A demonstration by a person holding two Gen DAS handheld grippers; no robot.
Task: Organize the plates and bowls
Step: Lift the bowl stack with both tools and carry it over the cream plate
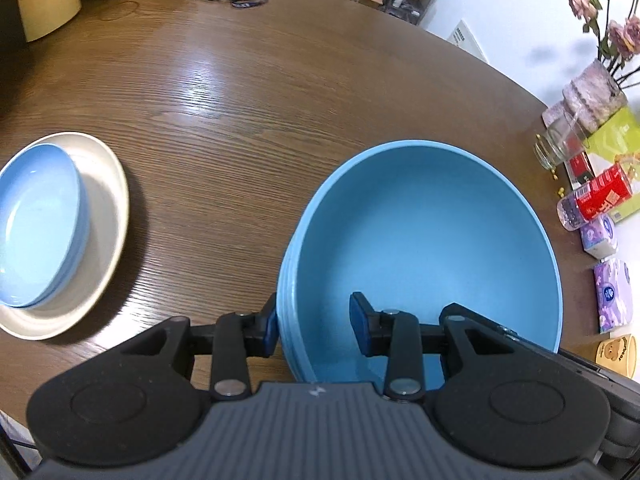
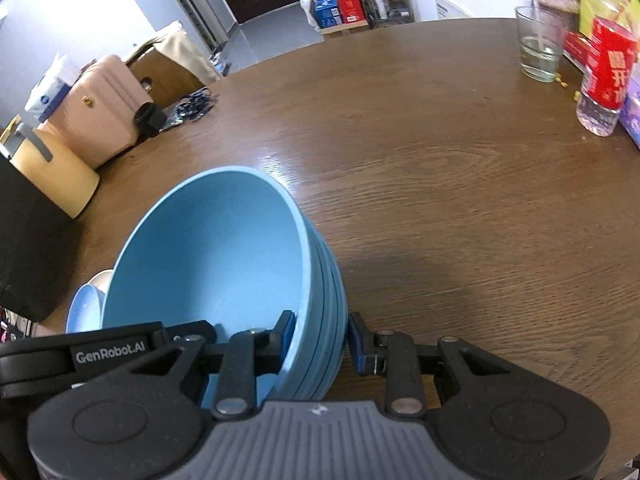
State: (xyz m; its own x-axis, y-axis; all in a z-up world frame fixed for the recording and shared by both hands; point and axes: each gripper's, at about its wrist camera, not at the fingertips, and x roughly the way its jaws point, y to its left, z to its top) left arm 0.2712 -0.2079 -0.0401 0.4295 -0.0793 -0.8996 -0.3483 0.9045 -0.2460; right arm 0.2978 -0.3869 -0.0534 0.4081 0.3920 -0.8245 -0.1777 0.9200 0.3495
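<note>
A large blue bowl (image 1: 424,240) stands on the brown table; it also shows in the right wrist view (image 2: 216,256). My left gripper (image 1: 314,330) straddles the bowl's near-left wall, one pad outside and one inside, with a gap on the inner side. My right gripper (image 2: 322,340) straddles the bowl's right wall, both pads close against it. To the left, a small light-blue bowl (image 1: 38,224) sits in a cream plate (image 1: 108,208); both peek out behind the big bowl in the right wrist view (image 2: 86,308).
At the table's right edge stand a glass (image 1: 558,146), a red-labelled bottle (image 1: 596,198), tissue packs (image 1: 612,294) and a flower vase (image 1: 596,98). A pink bag (image 2: 102,116) and a cream container (image 2: 60,176) stand at the far left.
</note>
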